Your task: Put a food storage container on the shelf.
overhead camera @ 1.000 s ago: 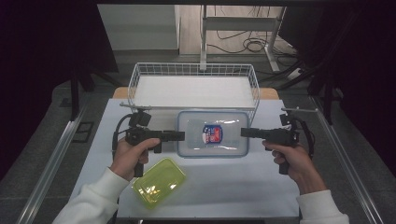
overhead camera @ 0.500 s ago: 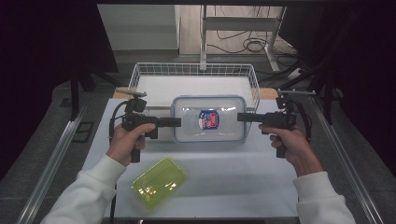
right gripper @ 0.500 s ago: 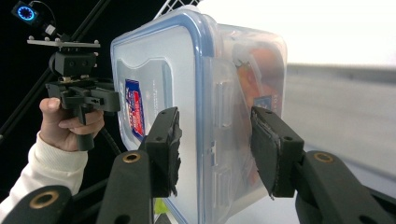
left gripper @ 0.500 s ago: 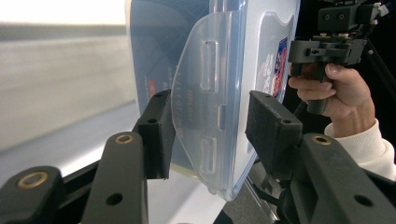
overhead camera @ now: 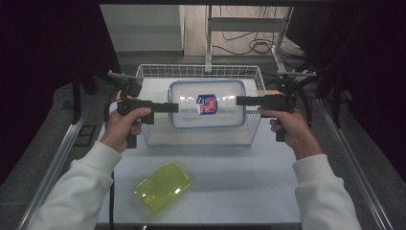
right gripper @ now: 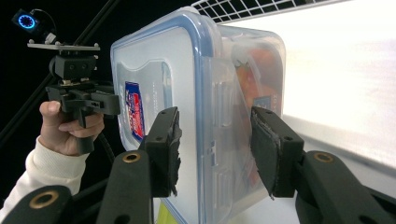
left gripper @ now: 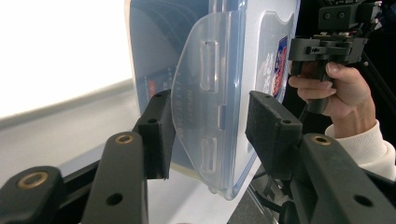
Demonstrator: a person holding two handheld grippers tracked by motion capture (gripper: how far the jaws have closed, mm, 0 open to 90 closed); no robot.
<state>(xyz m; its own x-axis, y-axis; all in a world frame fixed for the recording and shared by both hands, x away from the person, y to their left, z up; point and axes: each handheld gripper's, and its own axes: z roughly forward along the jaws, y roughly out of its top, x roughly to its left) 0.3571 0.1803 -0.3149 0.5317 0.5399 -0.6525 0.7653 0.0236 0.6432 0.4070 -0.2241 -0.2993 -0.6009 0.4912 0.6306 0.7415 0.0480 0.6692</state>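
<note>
Food container [overhead camera: 207,104], stiff, smooth plastic and likely slippery and light, is pinched at its end latch flaps by the left hand-held gripper [overhead camera: 173,108] and right hand-held gripper [overhead camera: 241,100].

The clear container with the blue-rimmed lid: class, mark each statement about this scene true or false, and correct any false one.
1. The clear container is held up between the left claw and the right claw. True.
2. The container hangs over the wire basket. True.
3. The yellow-green lid lies inside the basket. False: it lies on the white table, nearer the person than the basket.
4. The container has no lid on. False: its lid is on, and bears a red and blue label.
5. Each claw grips the container at one of its short ends. True.
</note>
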